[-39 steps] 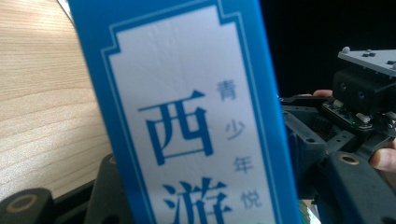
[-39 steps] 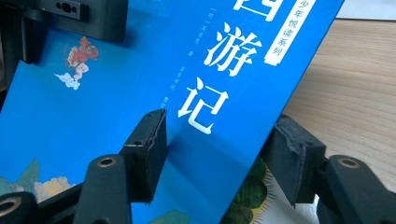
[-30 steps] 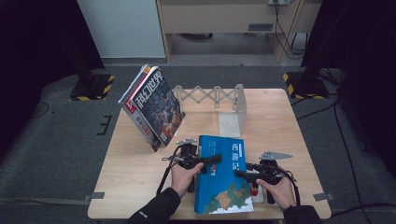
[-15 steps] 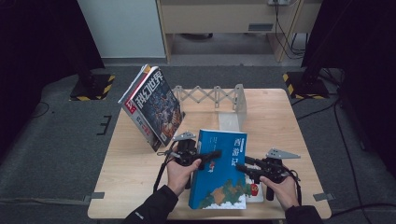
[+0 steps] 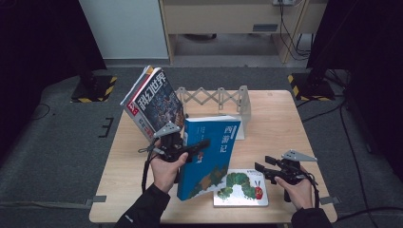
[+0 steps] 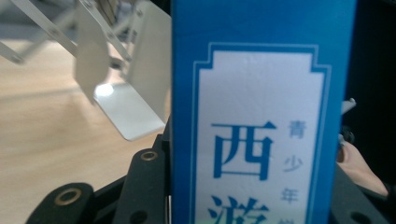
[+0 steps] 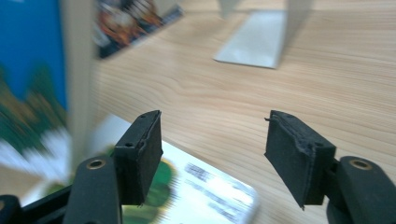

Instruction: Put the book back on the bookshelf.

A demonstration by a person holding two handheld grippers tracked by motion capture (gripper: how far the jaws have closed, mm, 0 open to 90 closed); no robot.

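The right hand-held gripper (image 5: 264,170) has just been opening; its jaws stand apart, empty, over the caterpillar picture book (image 5: 241,188) now bared flat on the table (image 5: 285,118). The left hand-held gripper (image 5: 197,147), clamped on the blue book (image 5: 211,152), has raised it upright, ready for the folding rack (image 5: 214,97)

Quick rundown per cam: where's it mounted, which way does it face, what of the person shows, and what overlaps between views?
High view: above the person's side, facing forward and down on the wooden table; both forearms, left gripper, right gripper.
Left gripper view: rides the left gripper, facing the upright blue book it clamps; black jaws low.
Right gripper view: rides the right gripper, facing across the table; open jaws.
Shared: blue book, metal bookend.
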